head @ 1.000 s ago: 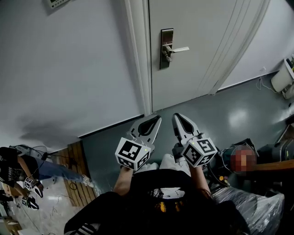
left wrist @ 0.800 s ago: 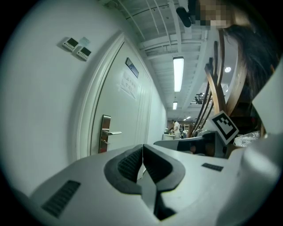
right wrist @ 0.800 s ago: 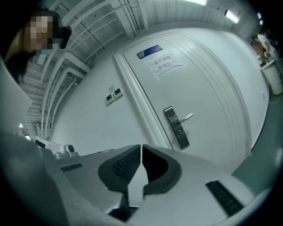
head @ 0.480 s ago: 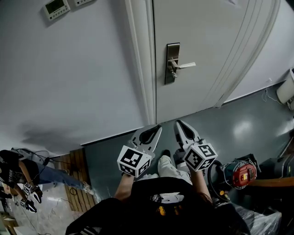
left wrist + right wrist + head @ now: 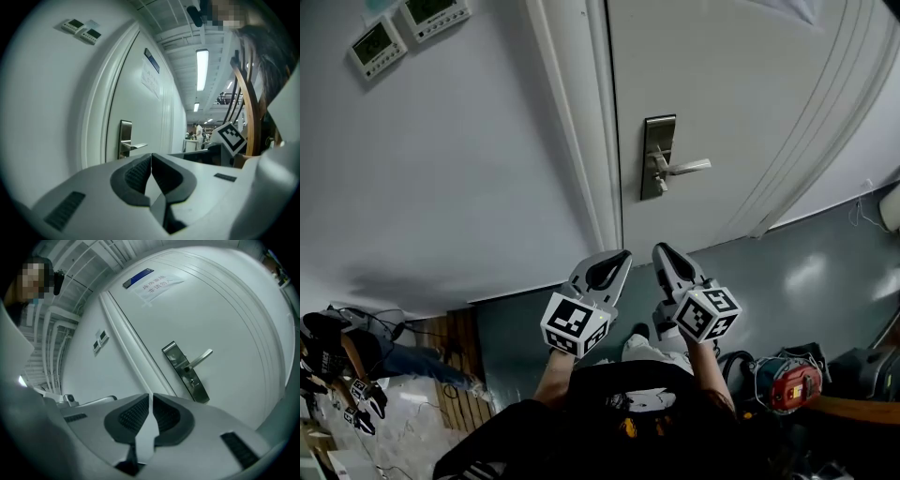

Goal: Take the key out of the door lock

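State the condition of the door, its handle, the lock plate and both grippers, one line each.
Door: shut in its frame.
Door handle: level, not pressed, nothing touching it.
Lock plate: a small stub juts out below the handle, likely the key; too small to be sure.
Left gripper: jaws together, empty, clear of the door.
Right gripper: jaws together, empty, clear of the door.

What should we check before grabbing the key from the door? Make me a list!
1. Lock plate in sight on the door: ok.
2. Key seen in the lock: cannot tell, too small.
3. Right gripper at the lock: not ok, well short of the door.
4. Right gripper open to grab: not ok, jaws shut, empty.
5. Left gripper free: ok, shut on nothing.
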### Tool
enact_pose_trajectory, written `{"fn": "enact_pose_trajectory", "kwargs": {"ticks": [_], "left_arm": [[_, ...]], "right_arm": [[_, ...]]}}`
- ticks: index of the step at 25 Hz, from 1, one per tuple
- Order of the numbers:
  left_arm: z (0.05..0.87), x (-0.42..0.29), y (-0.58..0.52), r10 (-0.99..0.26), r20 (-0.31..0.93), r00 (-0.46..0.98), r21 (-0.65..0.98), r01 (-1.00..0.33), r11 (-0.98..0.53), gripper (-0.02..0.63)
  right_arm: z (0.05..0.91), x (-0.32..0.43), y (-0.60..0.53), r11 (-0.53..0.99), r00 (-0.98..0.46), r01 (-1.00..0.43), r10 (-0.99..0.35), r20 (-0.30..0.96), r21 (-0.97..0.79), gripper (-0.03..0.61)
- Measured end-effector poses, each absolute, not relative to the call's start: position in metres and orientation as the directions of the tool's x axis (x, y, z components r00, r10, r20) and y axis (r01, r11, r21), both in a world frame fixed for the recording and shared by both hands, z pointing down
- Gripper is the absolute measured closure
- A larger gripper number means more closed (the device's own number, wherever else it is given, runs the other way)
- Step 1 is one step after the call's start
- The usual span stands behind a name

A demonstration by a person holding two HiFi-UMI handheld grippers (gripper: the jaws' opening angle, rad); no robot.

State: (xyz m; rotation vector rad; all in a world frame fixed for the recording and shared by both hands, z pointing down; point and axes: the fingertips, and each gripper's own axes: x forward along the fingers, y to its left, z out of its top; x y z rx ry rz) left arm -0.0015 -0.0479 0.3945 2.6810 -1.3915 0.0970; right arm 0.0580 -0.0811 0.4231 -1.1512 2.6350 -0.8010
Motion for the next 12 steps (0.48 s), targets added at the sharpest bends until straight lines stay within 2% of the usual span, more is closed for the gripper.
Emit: {"fn": "enact_pose_trajectory", "kwargs": {"ticks": [12], "left_arm": [[0.400,0.012,-0.107,-0.822,0.146,0.550,0.058,-0.834,-0.548,0.604]], "right_arm": [[0.444,0.064,-0.142,0.554,-0.723,-0.595,-0.685,0.087,-0.582,0.565]]}}
